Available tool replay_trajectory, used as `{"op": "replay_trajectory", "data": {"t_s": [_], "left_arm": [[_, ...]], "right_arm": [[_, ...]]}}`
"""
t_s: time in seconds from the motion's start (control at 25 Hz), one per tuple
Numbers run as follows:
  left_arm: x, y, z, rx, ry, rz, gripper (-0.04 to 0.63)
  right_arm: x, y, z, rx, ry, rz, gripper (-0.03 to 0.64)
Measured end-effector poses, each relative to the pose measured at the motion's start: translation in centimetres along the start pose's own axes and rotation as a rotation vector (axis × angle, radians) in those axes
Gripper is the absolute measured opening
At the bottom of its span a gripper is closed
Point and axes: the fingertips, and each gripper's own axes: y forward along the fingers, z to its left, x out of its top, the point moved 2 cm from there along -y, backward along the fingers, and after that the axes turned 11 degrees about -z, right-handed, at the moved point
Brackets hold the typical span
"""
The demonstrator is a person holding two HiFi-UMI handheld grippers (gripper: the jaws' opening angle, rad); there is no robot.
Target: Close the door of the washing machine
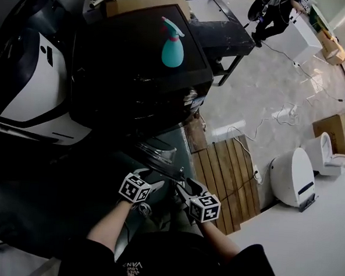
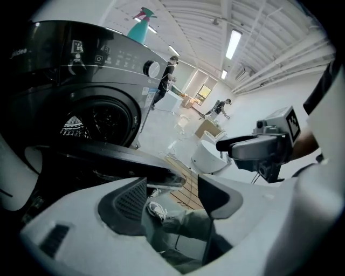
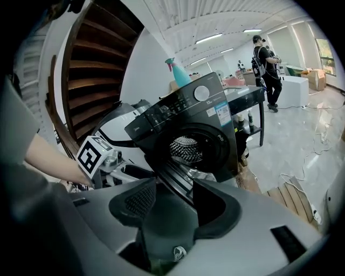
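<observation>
The black front-loading washing machine (image 1: 130, 68) stands ahead with a teal spray bottle (image 1: 173, 44) on its top. Its round door (image 1: 157, 153) hangs open, swung out toward me. My left gripper (image 1: 157, 179) and right gripper (image 1: 180, 187) sit close together at the door's free edge. In the left gripper view the door's rim (image 2: 108, 160) crosses just above the open jaws (image 2: 172, 191), near the left pad. In the right gripper view the door (image 3: 173, 182) shows edge-on between the open jaws (image 3: 175, 197), with the drum opening (image 3: 186, 148) behind it. No pad visibly presses on the door.
A white and black machine (image 1: 29, 91) stands left of the washer. A wooden pallet (image 1: 225, 178) lies on the floor to the right, with a white appliance (image 1: 292, 177), cables and a cardboard box (image 1: 333, 130) beyond. A black table (image 1: 225, 35) and a person (image 1: 273, 12) are at the back.
</observation>
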Motion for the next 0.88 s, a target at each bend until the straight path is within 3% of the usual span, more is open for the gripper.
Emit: {"op": "replay_trajectory", "data": {"t_s": [0.4, 0.56, 0.72, 0.88], "left_arm": [[5.3, 4.1, 2.5, 0.064, -0.003, -0.050, 0.254], [7.1, 5.1, 4.1, 0.117, -0.004, -0.082, 0.192], [8.8, 6.0, 5.8, 0.187, 0.043, -0.097, 0.110], [10.5, 7.0, 7.1, 0.215, 0.026, -0.124, 0.087]], "right_arm": [[1.8, 4.6, -7.3, -0.029, 0.026, 0.046, 0.127], [2.6, 7.0, -9.3, -0.035, 0.025, 0.076, 0.088], [3.6, 9.6, -11.4, -0.066, 0.027, 0.069, 0.002], [4.6, 11.9, -13.2, -0.095, 0.033, 0.059, 0.000]]}}
